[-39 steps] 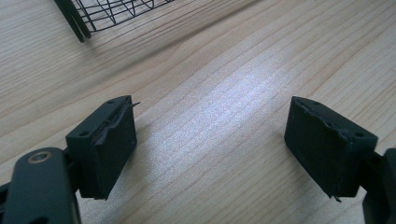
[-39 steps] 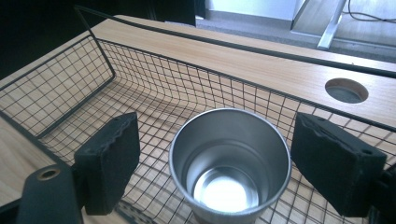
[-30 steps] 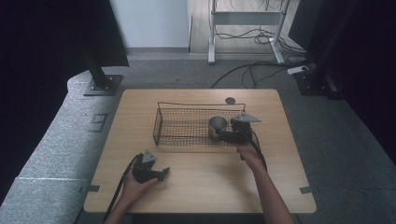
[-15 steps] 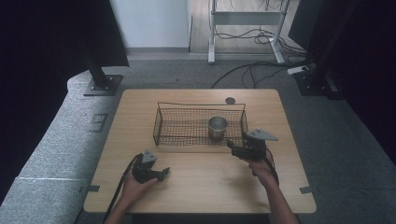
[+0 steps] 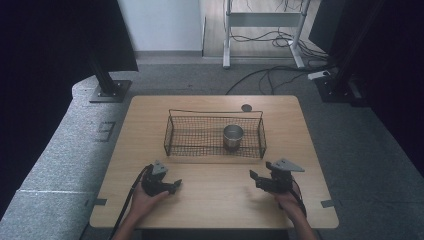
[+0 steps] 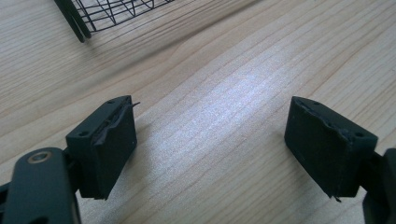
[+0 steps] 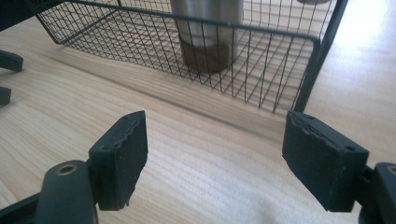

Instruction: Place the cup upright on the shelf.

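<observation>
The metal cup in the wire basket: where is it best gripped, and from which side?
Probably its upper wall, from above. The metal cup stands upright, mouth open upward, and the wire basket has mesh walls that block every side, while its top is open.

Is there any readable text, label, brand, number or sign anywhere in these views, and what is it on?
None: no readable word, number or sign in any view.
The metal cup in the wire basket shows no marking; its brown lower band in the right gripper view is plain.
The small round object on the table behind the basket is too small to tell.
The left gripper and right gripper carry no lettering.
</observation>
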The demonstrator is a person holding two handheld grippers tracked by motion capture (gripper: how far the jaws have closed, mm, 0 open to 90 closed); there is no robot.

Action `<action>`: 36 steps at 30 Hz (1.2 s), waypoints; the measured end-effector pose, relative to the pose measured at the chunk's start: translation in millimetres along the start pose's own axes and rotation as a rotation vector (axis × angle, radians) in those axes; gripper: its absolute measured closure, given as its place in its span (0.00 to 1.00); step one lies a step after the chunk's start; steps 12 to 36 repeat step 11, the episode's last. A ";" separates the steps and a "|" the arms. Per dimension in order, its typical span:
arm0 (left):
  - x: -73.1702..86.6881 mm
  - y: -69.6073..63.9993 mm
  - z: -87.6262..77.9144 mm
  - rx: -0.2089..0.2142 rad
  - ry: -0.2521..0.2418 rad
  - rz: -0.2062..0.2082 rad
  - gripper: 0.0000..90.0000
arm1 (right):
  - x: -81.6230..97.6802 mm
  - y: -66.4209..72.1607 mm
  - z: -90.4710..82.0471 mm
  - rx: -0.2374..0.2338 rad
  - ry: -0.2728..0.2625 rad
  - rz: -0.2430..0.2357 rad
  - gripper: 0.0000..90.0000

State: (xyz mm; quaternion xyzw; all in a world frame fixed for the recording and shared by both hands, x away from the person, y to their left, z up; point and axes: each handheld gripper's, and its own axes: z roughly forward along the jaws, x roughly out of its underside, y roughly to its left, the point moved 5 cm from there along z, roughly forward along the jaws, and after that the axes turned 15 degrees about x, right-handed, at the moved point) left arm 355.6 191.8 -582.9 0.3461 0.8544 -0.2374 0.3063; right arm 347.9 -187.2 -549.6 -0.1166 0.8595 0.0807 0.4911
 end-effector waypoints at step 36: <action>0.0 0.0 0.0 0.000 0.000 0.000 0.19 | 8.5 0.2 3.2 0.001 0.022 -0.015 0.25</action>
